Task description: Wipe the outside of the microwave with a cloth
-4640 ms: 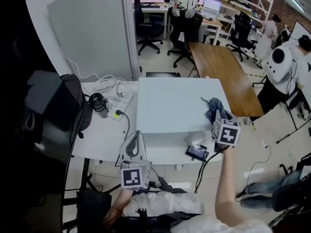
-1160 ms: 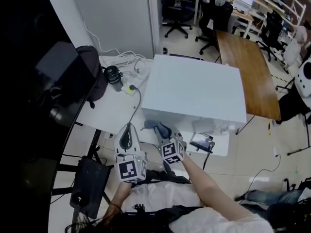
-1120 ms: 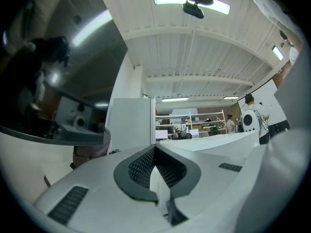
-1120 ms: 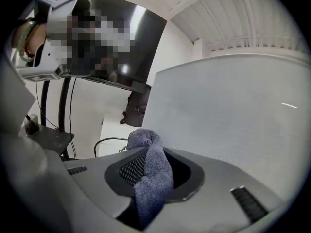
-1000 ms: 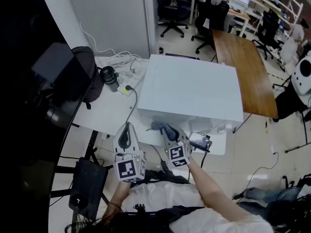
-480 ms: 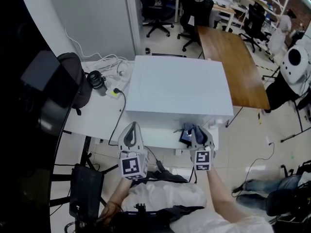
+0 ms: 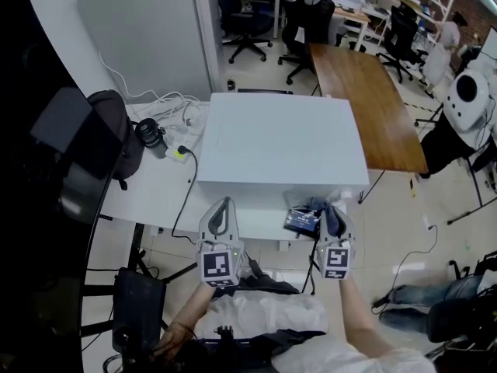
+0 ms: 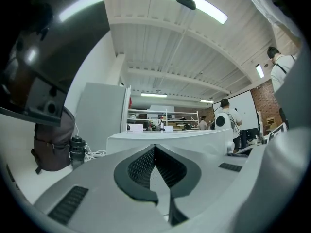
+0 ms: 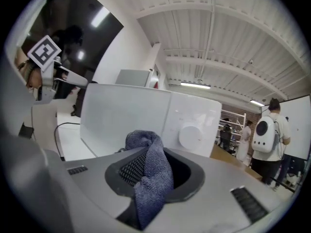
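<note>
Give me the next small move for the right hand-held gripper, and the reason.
Probably ease the right hand-held gripper forward until the cloth meets the microwave front by the dial. Its jaws are shut on the cloth, and the front panel faces it, seemingly just short of contact, so a wiping stroke cannot start yet.

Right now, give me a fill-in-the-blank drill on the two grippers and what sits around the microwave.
The right gripper is shut on a blue-grey ____.
The left gripper, its jaws together, holds ____.
In the head view, the black backpack lies on the ____ side of the microwave.
Missing words: cloth; nothing; left.
</note>
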